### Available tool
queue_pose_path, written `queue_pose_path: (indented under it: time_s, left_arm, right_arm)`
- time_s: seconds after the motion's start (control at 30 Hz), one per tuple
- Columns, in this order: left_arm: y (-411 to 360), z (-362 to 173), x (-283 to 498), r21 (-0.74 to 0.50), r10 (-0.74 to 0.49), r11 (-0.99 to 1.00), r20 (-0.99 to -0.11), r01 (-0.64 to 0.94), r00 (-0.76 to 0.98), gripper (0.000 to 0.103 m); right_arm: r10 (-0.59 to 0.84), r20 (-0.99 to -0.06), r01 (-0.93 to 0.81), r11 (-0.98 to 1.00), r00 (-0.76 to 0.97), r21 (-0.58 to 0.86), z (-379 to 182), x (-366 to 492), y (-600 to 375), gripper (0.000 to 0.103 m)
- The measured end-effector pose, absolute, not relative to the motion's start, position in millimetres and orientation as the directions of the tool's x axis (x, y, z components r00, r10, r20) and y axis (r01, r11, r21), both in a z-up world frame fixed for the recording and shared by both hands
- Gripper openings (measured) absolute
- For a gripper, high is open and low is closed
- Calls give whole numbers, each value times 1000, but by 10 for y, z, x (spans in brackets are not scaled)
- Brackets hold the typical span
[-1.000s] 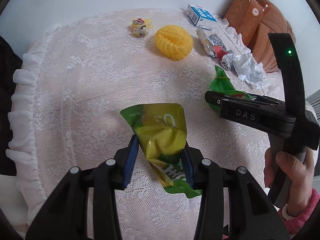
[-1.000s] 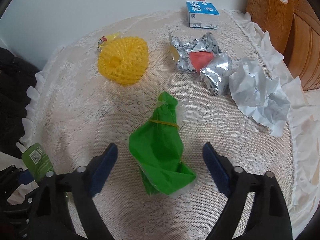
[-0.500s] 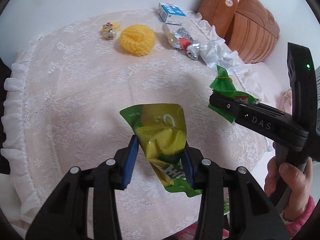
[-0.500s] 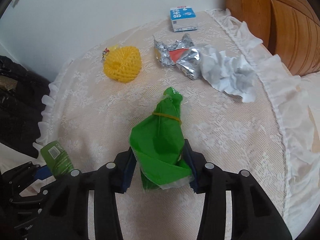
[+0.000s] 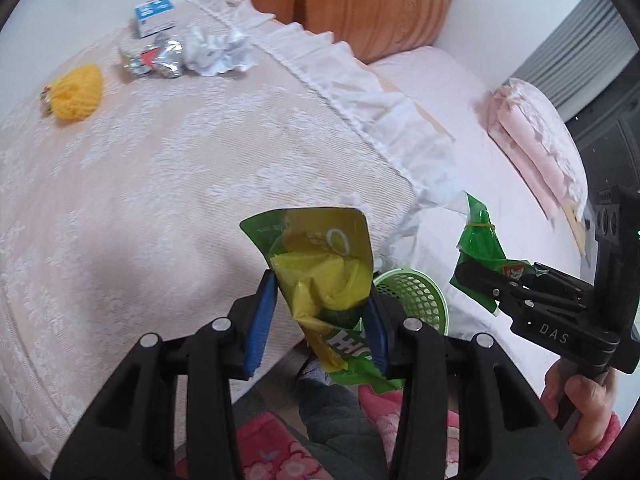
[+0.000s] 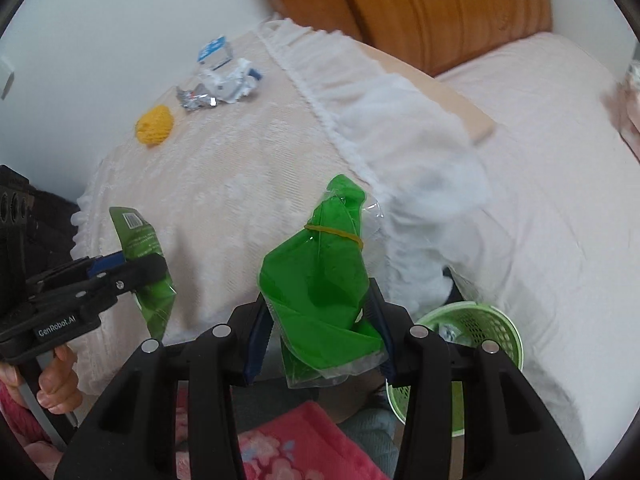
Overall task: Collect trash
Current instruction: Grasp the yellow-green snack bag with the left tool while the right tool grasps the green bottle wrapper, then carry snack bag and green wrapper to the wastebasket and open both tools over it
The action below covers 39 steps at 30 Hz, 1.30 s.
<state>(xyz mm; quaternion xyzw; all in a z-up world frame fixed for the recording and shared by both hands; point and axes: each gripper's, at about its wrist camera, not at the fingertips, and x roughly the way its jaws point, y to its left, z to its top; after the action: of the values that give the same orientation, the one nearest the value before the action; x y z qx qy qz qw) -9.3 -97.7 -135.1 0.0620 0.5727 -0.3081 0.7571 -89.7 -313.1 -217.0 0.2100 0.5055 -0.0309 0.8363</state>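
Crinkling foil snack wrapper [image 5: 320,264] — glossy green bag [image 6: 320,280]

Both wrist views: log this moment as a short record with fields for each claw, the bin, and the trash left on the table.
left claw: shut on yellow-green snack bag
right claw: shut on green plastic bag, tied with a rubber band
bin: green mesh basket on the floor beside the bed, some litter inside
left on table: yellow foam net, foil wrapper, crumpled paper, blue-and-white carton
surface: lace tablecloth
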Motion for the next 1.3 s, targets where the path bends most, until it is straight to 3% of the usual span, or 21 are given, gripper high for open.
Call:
queue_pose_path:
  time_s: [0.2, 0.6, 1.3]
  left_arm:
    - [-1486, -1371, -396, -250, -404, 721, -909, 646, 100, 41]
    - [-2147, -1672, -843, -252, -354, 613, -935, 749, -25, 41]
    - [-2924, -2398, -1546, -291, -237, 543, -953, 788, -188, 41]
  right_arm:
    - [111, -860, 385, 860, 499, 334, -2292, -1327, -3577, 45]
    - [97, -862, 464, 809, 498, 360, -2444, -1702, -3939, 45]
    - [66, -916, 588, 748, 396, 308, -2854, -2498, -4507, 45]
